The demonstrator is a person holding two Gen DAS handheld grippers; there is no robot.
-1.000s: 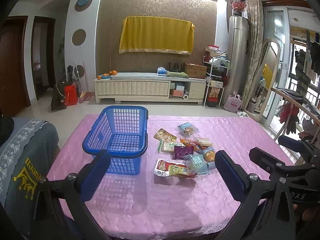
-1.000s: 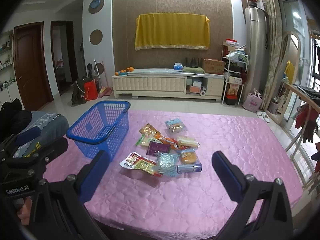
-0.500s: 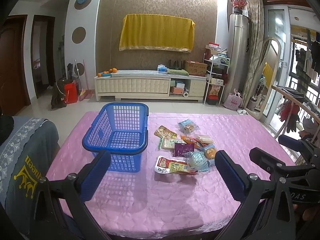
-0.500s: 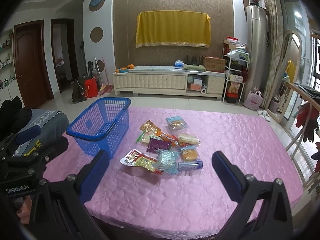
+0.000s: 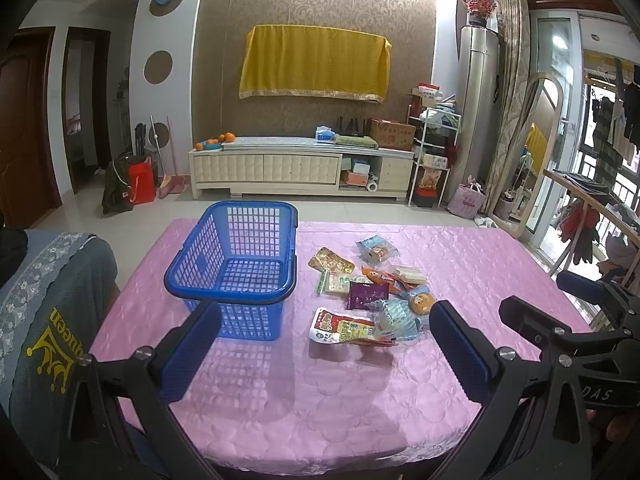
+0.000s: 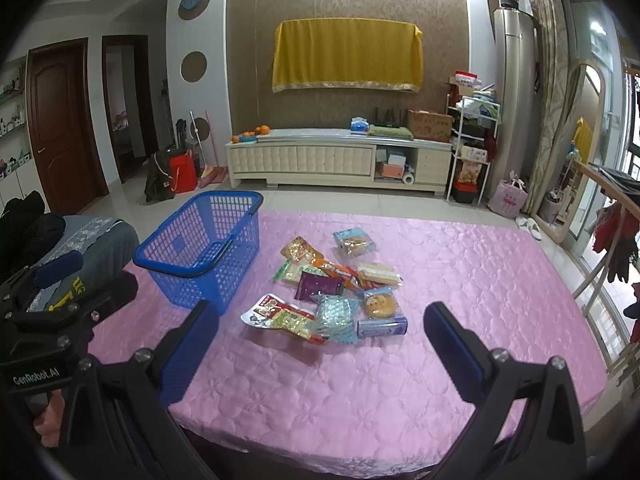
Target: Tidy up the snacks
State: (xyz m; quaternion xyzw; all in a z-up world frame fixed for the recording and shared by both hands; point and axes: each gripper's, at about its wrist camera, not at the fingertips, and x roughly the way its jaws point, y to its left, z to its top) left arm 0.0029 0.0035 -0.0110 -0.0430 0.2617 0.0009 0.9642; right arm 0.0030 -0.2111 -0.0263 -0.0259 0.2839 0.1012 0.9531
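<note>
Toward the far-left part of the pink quilted surface (image 5: 460,264), a blue mesh basket (image 5: 236,276) is standing upright w/ nothing visible inside, its handles folded down along the rim. Just beside it, toward the surface's centre, a loose pile of snacks (image 6: 332,292) is lying flat, packets overlapping & touching each other but apart from the basket. Nearest the front edge, a red-and-white packet (image 6: 276,316) is sitting next to a pale blue crinkled wrapper (image 6: 336,312); a round golden cake in clear wrap (image 6: 379,304) is resting by a small blue bar (image 6: 382,327). Behind those, a purple pouch (image 6: 320,285), an orange stick pack (image 6: 336,269), a cream wafer pack (image 6: 378,273), a yellow-brown packet (image 6: 300,250) & a light blue packet (image 6: 354,242) at the pile's far side. Left gripper (image 5: 324,354) is hovering above the near edge, fingers (image 5: 192,344) spread wide, holding nothing, lined up roughly btwn basket & pile. Right gripper (image 6: 320,350) is likewise hanging over the near edge, fingers (image 6: 450,348) wide apart & empty, pile framed btwn them. Each gripper's black frame is showing at the side of the other's view. A grey cloth w/ yellow print (image 5: 48,320) is lying off the surface's left edge.
</note>
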